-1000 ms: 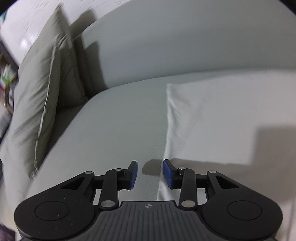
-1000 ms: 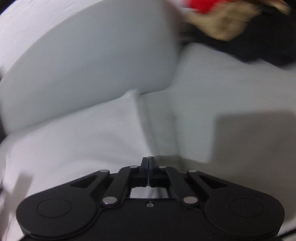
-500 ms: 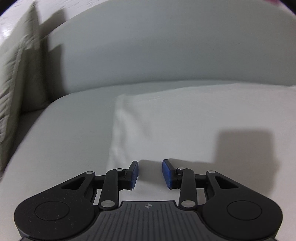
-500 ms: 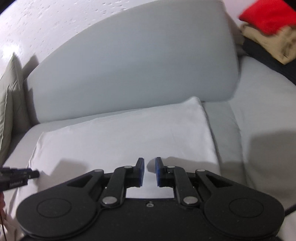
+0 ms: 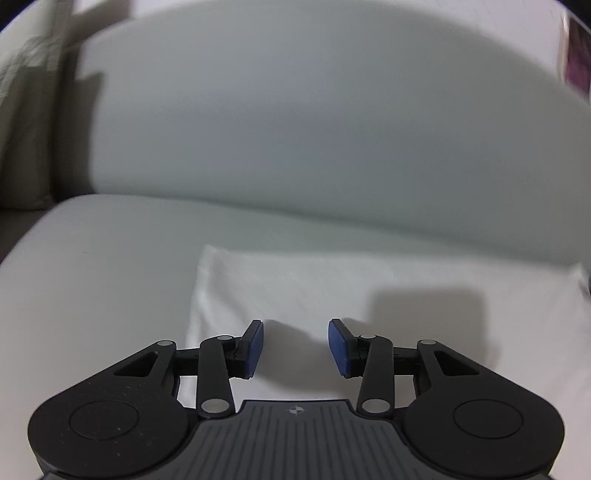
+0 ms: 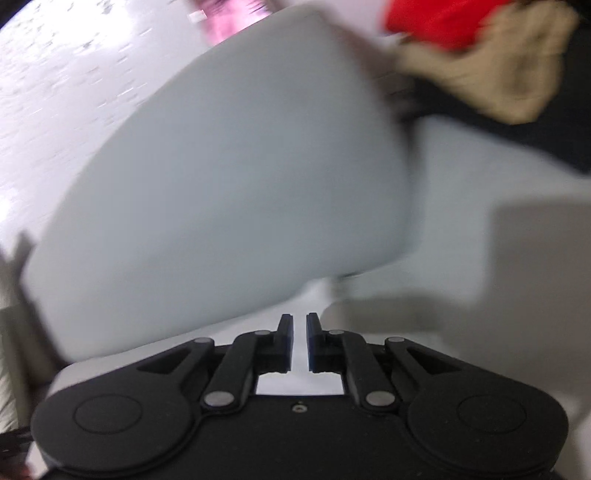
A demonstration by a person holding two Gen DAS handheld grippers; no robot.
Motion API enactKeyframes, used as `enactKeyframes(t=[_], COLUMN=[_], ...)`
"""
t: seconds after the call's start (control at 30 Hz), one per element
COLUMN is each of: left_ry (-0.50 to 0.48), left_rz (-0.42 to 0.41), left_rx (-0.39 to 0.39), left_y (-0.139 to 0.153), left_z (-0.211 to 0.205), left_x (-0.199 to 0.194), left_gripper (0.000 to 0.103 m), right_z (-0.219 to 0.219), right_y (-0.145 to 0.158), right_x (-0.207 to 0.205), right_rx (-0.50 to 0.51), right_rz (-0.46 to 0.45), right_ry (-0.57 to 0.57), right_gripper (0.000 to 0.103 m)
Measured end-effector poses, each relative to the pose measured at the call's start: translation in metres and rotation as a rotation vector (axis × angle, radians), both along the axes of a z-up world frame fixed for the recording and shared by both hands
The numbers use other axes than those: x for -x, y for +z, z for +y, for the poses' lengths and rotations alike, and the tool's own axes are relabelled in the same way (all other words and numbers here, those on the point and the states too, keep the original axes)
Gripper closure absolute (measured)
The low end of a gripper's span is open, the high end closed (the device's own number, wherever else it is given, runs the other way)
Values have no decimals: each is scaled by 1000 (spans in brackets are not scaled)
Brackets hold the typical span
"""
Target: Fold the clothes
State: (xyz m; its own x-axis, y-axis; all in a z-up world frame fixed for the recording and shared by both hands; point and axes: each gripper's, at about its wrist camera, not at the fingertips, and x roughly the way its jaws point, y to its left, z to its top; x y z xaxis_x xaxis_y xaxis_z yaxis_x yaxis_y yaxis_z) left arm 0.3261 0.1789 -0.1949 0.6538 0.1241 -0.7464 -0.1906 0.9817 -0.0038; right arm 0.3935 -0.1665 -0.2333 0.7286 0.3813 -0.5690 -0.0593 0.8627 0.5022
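White cloth [image 5: 332, 291] lies flat on the grey sofa seat [image 5: 92, 266], long axis running left-right under both tongs. Left gripper [image 5: 295, 341] hovers near its left edge, jaws opening, empty; right gripper [image 6: 300, 334], nearly closed and closing, grips nothing.

The right claw [image 6: 299, 341] points at the foot of a pale grey back cushion [image 6: 229, 177]. Its jaws stand a narrow slit apart and are closing, with nothing between them. White cloth [image 6: 299, 382] shows through the gap under the claw, lying on the grey sofa seat [image 6: 480, 184]. At the upper right, blurred, a red garment [image 6: 439, 22] sits on a tan one [image 6: 517, 70], over something black [image 6: 554, 140]. A white speckled wall [image 6: 74, 66] fills the upper left.
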Motion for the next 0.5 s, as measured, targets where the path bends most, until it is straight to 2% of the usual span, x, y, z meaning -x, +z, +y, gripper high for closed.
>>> enactKeyframes(t=[0.07, 0.1, 0.17, 0.2, 0.23, 0.27, 0.33, 0.37, 0.5], left_ry=[10, 60, 170, 210, 237, 251, 292, 310, 282], left_rz=[-23, -36, -69, -93, -109, -118, -131, -136, -121], left_rx=[-90, -143, -222, -200, -142, -68, 44, 87, 224], left_y=[-5, -2, 6, 11, 15, 17, 21, 20, 7], left_z=[-3, 1, 13, 25, 40, 55, 80, 89, 104], left_x=[0, -2, -4, -3, -1, -1, 2, 4, 2], left_gripper=[56, 56, 58, 58, 58, 56, 53, 47, 44], right_z=[14, 17, 12, 9, 6, 1, -11, -18, -29], right_y=[-14, -21, -22, -18, -13, -9, -4, -4, -22], right_x=[-10, -11, -8, -9, -9, -9, -12, -16, -27], right_rx=[9, 37, 82, 142, 189, 179, 102, 64, -79], right_rz=[57, 64, 8, -7, -22, -39, -57, -46, 16], right_ry=[33, 16, -89, -158, -219, -240, -211, -200, -183], right_gripper=[98, 103, 103, 102, 96, 93, 80, 74, 61])
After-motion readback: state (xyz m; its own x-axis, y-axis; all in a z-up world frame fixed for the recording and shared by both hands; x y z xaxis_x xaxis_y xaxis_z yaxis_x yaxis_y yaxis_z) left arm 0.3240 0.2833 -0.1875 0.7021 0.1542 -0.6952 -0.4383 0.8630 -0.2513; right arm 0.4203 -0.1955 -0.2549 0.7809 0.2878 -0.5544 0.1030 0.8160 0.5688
